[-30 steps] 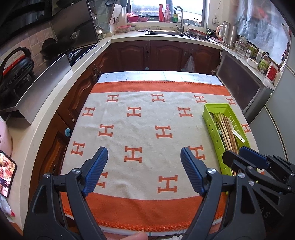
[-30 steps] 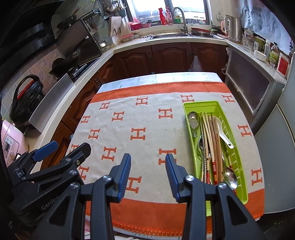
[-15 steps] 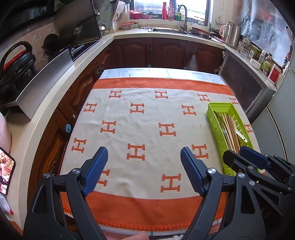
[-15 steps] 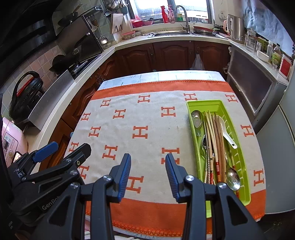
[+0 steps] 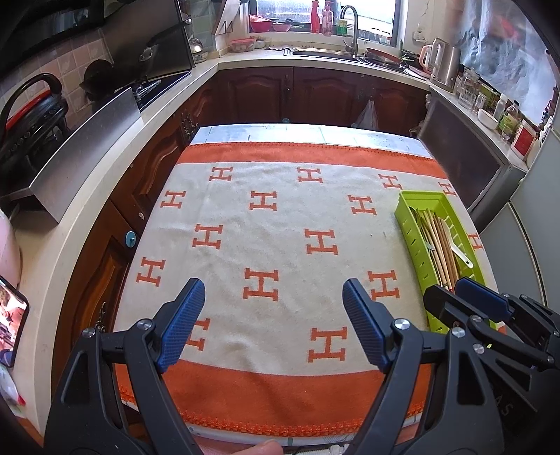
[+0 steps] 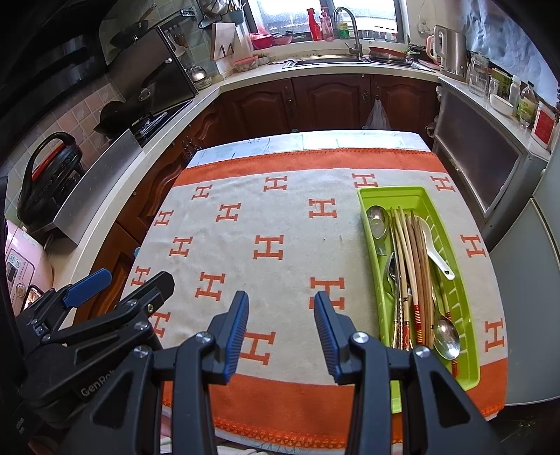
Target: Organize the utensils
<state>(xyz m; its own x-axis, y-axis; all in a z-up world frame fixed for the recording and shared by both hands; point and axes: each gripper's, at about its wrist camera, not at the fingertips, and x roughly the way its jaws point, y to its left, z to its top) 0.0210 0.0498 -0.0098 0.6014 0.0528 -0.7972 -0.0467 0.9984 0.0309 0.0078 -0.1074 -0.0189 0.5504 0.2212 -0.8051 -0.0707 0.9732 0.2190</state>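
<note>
The long green plastic tray (image 6: 469,290) sits on the right side of the fuzzy cloth (image 6: 280,224), holding shiny spoons (image 6: 447,337) and wooden chopsticks (image 6: 418,259). The left gripper (image 5: 273,327) and the right gripper (image 6: 281,330) both hang with jaws apart, holding nothing.

A cream cloth (image 6: 280,227) with orange H marks and orange borders covers the bench (image 6: 315,138), whose pale far edge shows bare. Behind it runs a row of dark wooden cabinets (image 6: 332,101) under a light counter. A tap (image 6: 350,29) stands over the sink below the window, with a red bottle (image 6: 312,24) on the sill. A metal kettle (image 6: 453,52) sits on the counter to the right. On the left is a black wok (image 5: 99,75), and nearer, a black and red cooker (image 5: 31,119). A white bag (image 6: 377,115) hangs on a cabinet door.
</note>
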